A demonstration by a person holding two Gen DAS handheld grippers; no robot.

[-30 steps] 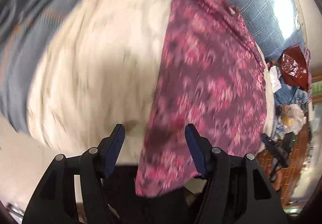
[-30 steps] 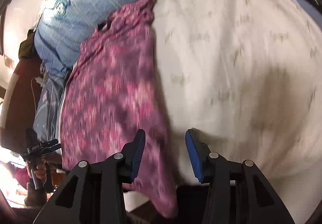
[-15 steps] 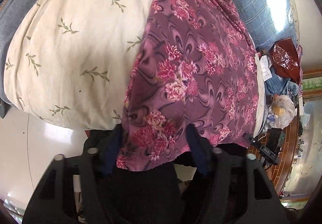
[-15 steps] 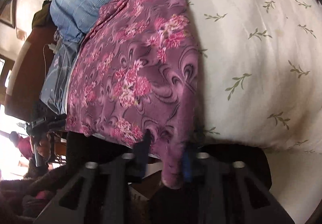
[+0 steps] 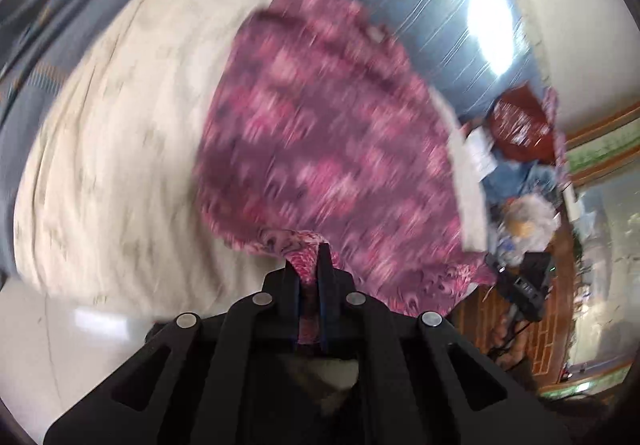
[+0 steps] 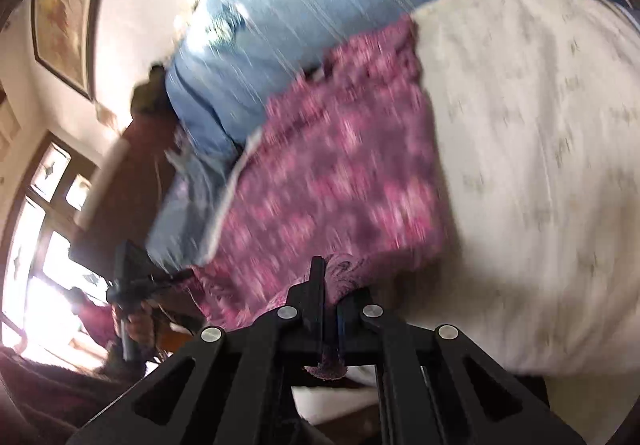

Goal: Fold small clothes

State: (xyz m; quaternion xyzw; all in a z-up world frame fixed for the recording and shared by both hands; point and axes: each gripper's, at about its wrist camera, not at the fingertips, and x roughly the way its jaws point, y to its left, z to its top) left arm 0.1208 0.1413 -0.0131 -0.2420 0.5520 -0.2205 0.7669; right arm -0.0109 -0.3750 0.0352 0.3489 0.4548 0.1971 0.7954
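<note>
The purple floral garment [image 5: 328, 133] spreads ahead of both pairs of fingers over a cream leaf-print quilt [image 5: 120, 149]. The left gripper [image 5: 307, 269] and right gripper [image 6: 327, 285] each pinch its near hem tight, 2 bunched corners between closed fingers.

Both grippers look pretty much the same: the left gripper [image 5: 308, 265] and right gripper [image 6: 326, 281] are chunky matte black plastic with angular cut-outs in the linkage arms, round silver screws at the pivots, and blue pads lining the fingers.
</note>
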